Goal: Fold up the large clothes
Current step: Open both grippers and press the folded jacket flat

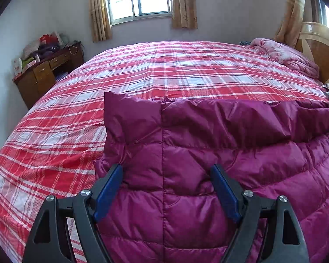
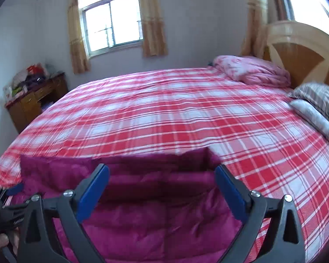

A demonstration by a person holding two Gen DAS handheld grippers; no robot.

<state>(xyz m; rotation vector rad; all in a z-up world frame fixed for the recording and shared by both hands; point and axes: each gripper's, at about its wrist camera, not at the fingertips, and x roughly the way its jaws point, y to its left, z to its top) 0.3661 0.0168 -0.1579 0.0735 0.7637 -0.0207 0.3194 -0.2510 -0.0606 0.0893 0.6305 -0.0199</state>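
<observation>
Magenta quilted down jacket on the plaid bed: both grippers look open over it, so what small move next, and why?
Probably lower the left gripper and close on the magenta quilted down jacket near its left edge. Both the left gripper and the right gripper stand open, gripping nothing, and the jacket lies on the red plaid bedsheet with its upper part already folded over, so another fold needs a fresh grip.

My right gripper [image 2: 162, 171] gapes wide over the magenta puffer jacket [image 2: 155, 214], spread near me on the plaid bed [image 2: 175, 114]

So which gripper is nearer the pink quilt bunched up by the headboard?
Right, as best both views show. The right gripper sits over the jacket's end toward the pink quilt; the left gripper is over the far end.
</observation>
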